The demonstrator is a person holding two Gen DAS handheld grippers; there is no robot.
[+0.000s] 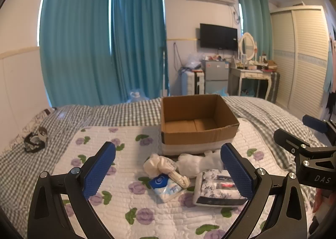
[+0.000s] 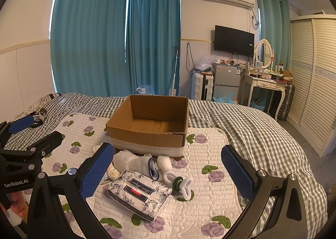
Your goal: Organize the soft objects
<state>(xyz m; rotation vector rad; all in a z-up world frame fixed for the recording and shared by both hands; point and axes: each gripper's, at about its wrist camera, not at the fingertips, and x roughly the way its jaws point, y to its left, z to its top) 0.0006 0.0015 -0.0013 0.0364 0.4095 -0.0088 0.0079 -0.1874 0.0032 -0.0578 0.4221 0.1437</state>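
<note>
An open, empty cardboard box (image 1: 197,121) (image 2: 151,125) stands on a floral quilt (image 1: 126,176) on the bed. In front of it lie a floral tissue pack (image 1: 218,190) (image 2: 140,192), a small blue-and-white tissue packet (image 1: 164,188), a cream rolled cloth (image 1: 156,164), white socks (image 1: 195,163) (image 2: 134,162) and a white scrunchie with a green ring (image 2: 180,185). My left gripper (image 1: 168,173) is open, above and short of the pile. My right gripper (image 2: 168,173) is open, above the tissue pack. Both are empty.
A dark-and-white cloth bundle (image 1: 35,139) lies on the checked bedspread (image 2: 252,125) at the far left. Beyond the bed are teal curtains, a small fridge (image 2: 225,81), a dressing table (image 2: 266,85) and a wardrobe (image 2: 315,81).
</note>
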